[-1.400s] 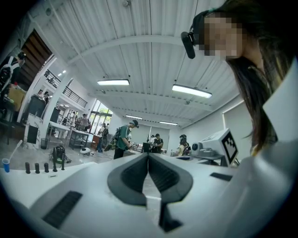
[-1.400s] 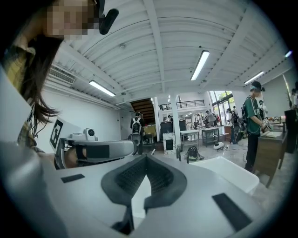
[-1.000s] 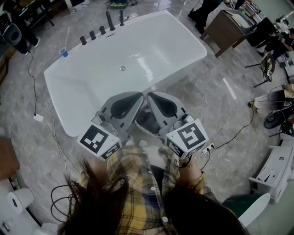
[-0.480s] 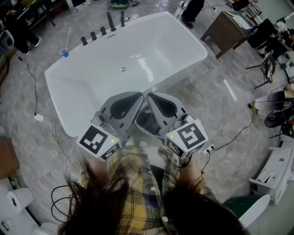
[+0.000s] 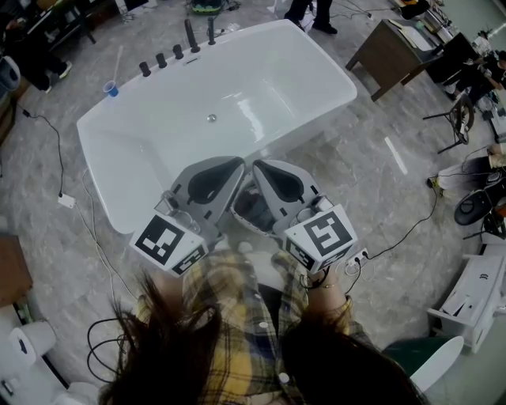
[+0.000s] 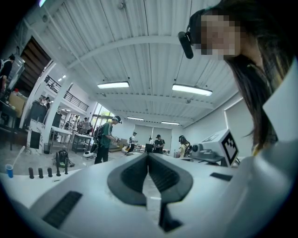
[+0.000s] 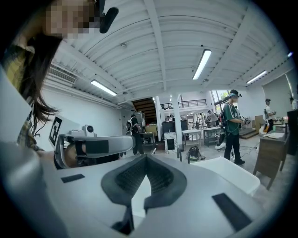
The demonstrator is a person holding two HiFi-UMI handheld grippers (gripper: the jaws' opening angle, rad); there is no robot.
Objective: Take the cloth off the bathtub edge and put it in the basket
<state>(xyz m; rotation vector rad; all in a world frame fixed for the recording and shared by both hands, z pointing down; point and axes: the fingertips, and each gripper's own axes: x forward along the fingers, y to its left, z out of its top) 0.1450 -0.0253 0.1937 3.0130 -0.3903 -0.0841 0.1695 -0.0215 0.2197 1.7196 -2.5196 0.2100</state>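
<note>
The white bathtub (image 5: 261,87) lies in front of me in the head view. I see no cloth on its rim. Both grippers are held side by side over the tub's near edge, tips almost touching. My left gripper (image 5: 241,163) (image 6: 148,154) is shut with nothing between its jaws. My right gripper (image 5: 256,164) (image 7: 145,157) is likewise shut and empty. Under and between them shows part of a white basket (image 5: 251,212) with something dark inside; the grippers hide most of it. The tub also shows in the left gripper view (image 6: 28,186) and the right gripper view (image 7: 228,172).
Black tap fittings (image 5: 190,35) and knobs (image 5: 160,61) line the tub's far rim, with a blue cup (image 5: 111,89) beside them. Cables (image 5: 87,229) trail over the grey floor. A desk (image 5: 391,51) stands at the back right, white equipment (image 5: 474,293) at the right. People stand beyond the tub (image 5: 308,12).
Both grippers have kept still and shut. Only people in the background have walked along behind the tub.
</note>
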